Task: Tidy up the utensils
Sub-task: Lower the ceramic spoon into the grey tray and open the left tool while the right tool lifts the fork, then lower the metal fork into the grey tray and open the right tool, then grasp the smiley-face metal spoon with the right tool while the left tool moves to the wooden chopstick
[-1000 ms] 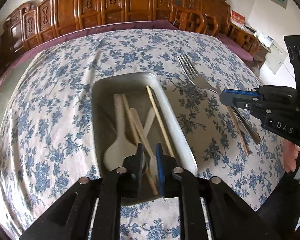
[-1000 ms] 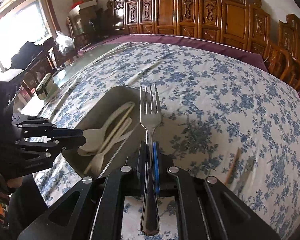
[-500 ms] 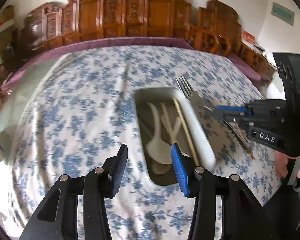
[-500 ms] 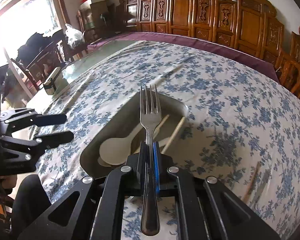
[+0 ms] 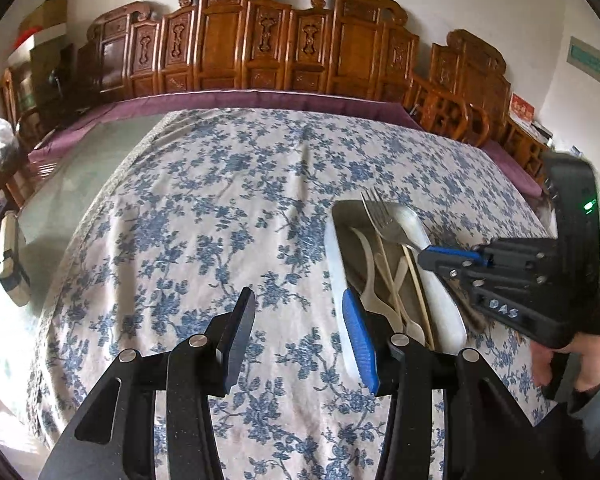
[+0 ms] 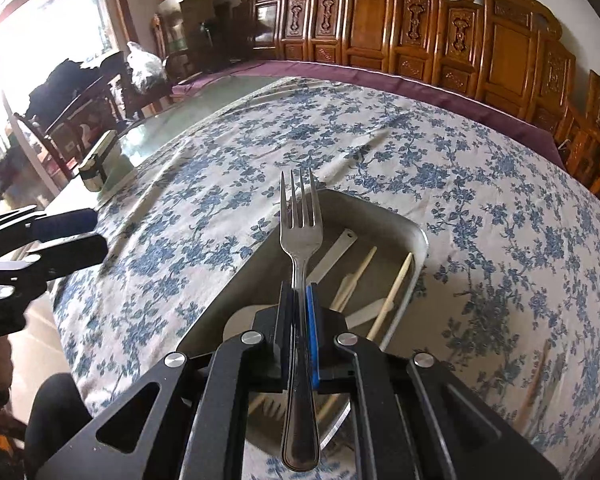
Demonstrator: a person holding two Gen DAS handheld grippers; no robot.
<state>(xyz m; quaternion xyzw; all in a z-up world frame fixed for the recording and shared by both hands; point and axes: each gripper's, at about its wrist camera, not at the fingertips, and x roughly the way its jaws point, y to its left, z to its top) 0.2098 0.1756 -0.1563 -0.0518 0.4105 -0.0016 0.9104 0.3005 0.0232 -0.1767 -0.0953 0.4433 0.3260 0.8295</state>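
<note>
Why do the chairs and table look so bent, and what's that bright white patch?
Both views come through fisheye lenses, so the chair row and tablecloth bow into curves. In the right wrist view, daylight from the window washes out the upper left corner. In the left wrist view, the right claw holding the fork looks slightly smeared.

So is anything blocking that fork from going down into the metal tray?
Nothing visible bars it. The right gripper holds the fork above the tray, which is open-topped. The white spoon and chopsticks already lying inside would simply end up under it. The left gripper is open, off to the tray's side.
</note>
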